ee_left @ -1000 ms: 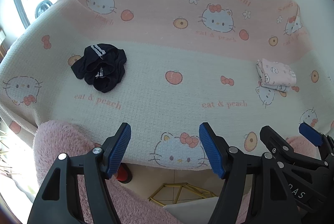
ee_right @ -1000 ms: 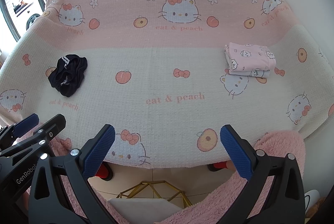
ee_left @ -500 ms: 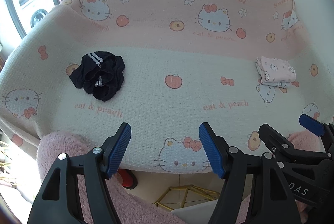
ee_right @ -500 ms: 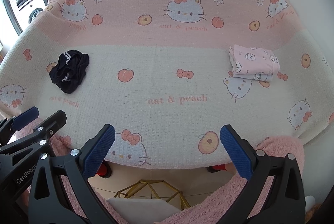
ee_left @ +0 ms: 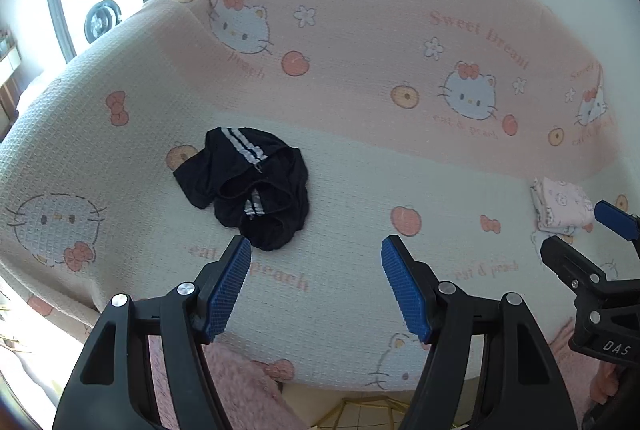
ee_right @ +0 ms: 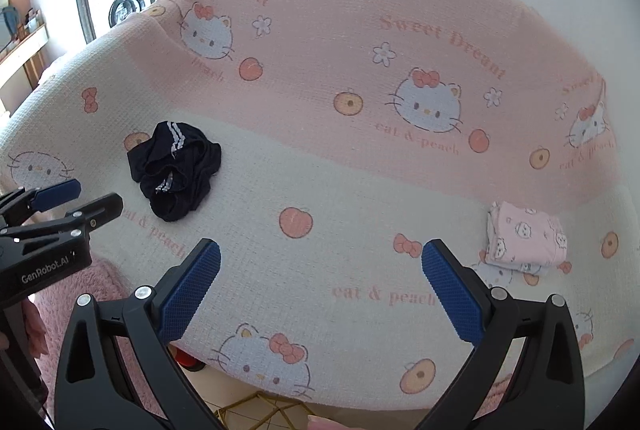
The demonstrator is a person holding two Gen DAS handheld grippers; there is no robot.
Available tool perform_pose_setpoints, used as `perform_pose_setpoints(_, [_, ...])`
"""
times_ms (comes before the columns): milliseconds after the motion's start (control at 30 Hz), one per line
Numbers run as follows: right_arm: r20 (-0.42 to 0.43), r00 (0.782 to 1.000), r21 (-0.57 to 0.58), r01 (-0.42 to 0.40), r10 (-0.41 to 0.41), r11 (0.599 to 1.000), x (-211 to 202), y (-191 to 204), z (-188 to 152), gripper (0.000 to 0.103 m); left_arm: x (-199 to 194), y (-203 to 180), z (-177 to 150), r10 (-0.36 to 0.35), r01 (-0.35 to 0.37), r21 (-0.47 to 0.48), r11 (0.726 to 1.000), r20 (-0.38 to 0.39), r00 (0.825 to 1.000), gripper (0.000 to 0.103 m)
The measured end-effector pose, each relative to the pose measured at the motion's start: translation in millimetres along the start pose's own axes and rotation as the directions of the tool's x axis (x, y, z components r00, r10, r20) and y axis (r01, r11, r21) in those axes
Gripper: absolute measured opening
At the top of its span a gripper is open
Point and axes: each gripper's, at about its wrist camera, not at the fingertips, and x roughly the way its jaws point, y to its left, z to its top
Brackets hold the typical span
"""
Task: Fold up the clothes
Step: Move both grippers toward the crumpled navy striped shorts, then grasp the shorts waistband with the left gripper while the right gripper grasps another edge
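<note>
Black garment [ee_left: 250, 189]: crumpled heap with white stripes, lying on the blanket's cream seat part; just ahead of and slightly left of the left finger of the left gripper, apart from it; far ahead-left of the right gripper [ee_right: 168, 173].

Left gripper [ee_left: 316, 262]: spread wide, nothing between the blue pads [ee_left: 228, 290]; hovering over the front part of the seat, touching no cloth; seen in the right wrist view at the far left edge [ee_right: 76, 195].

Blanket [ee_left: 360, 189]: waffle weave with cat faces, peaches, bows and "eat & peach" lettering; cream over the seat, pink over the backrest; filling the field ahead of both tools.

Right gripper [ee_right: 320, 266]: spread wide, holding nothing; blue pads [ee_right: 452, 298] over bare cream blanket; visible in the left wrist view at the right edge [ee_left: 580, 242].

Folded pink garment [ee_right: 526, 240]: neat small stack printed with little faces, resting on the seat ahead and right of the right gripper, just past its right finger; far right of the left gripper [ee_left: 562, 205].

Pink fluffy fabric [ee_left: 240, 386]: below the blanket's front edge, under the left gripper.
</note>
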Motion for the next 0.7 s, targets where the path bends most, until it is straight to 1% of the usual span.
perform_pose_setpoints(67, [-0.005,1.0,-0.041,-0.02,0.02,0.999,19.6,19.7,10.6,0.102,15.5,24.4,12.2,0.012,-0.012,-0.04,0.999,-0.013,1.0,0.07])
perform_pose_setpoints(167, [-0.024,0.998,-0.093,-0.064,0.062,0.994,60.1,49.4,26.8,0.102,42.2,58.7,27.2,-0.003,0.0,-0.066,0.998,-0.042,0.999,0.07])
perform_pose_setpoints(200, [-0.05,0.993,-0.105,-0.109,0.104,0.988,77.2,59.3,32.5,0.102,51.6,69.9,32.7,-0.009,0.005,-0.077,0.997,-0.048,0.999,0.07])
perform_pose_setpoints(233, [-0.078,0.986,-0.116,-0.156,0.147,0.981,94.3,69.2,38.1,0.101,62.6,80.4,37.1,-0.003,-0.003,-0.094,0.996,-0.06,0.998,0.07])
perform_pose_setpoints(267, [-0.106,0.979,-0.117,-0.184,0.172,0.976,110.1,79.1,43.7,0.101,77.5,89.1,41.9,0.011,-0.021,-0.111,0.994,-0.085,0.996,0.07])
perform_pose_setpoints(300, [-0.117,0.975,-0.118,-0.2,0.187,0.973,124.3,89.5,47.8,0.101,93.6,97.3,47.0,0.027,-0.041,-0.127,0.991,-0.113,0.993,0.07])
perform_pose_setpoints(333, [-0.126,0.971,-0.124,-0.22,0.205,0.968,138.6,99.9,52.0,0.101,111.7,104.2,49.9,0.047,-0.067,-0.127,0.99,-0.152,0.987,0.07])
perform_pose_setpoints(367, [-0.142,0.969,-0.134,-0.222,0.203,0.966,153.7,110.2,54.8,0.101,130.4,110.7,52.1,0.07,-0.095,-0.122,0.988,-0.194,0.978,0.07])
perform_pose_setpoints(400, [-0.159,0.967,-0.144,-0.222,0.199,0.964,168.9,120.4,57.4,0.101,148.5,116.3,53.1,0.079,-0.108,-0.112,0.988,-0.233,0.969,0.07])
perform_pose_setpoints(433, [-0.183,0.962,-0.145,-0.232,0.205,0.962,183.6,128.1,58.5,0.1,164.4,120.9,53.4,0.062,-0.094,-0.112,0.989,-0.264,0.963,0.07])
perform_pose_setpoints(500, [-0.231,0.946,-0.13,-0.26,0.226,0.957,212.0,141.5,60.4,0.096,191.9,129.9,52.9,0.006,-0.049,-0.13,0.99,-0.312,0.95,0.07])
perform_pose_setpoints(567, [-0.266,0.927,-0.094,-0.298,0.264,0.95,235.2,151.0,59.9,0.096,213.8,133.6,53.1,-0.043,-0.011,-0.152,0.988,-0.347,0.937,0.07])
perform_pose_setpoints(600, [-0.28,0.917,-0.077,-0.316,0.284,0.946,244.3,154.3,59.3,0.096,223.8,132.9,53.2,-0.048,-0.006,-0.146,0.989,-0.363,0.931,0.07])
perform_pose_setpoints(667, [-0.309,0.892,-0.038,-0.357,0.329,0.933,262.2,160.6,58.3,0.096,240.8,128.1,53.3,-0.049,0.007,-0.114,0.993,-0.37,0.928,0.07])
perform_pose_setpoints(700, [-0.336,0.881,-0.021,-0.362,0.334,0.932,270.5,164.4,56.9,0.095,248.1,125.0,53.0,-0.042,0.007,-0.095,0.995,-0.37,0.928,0.07])
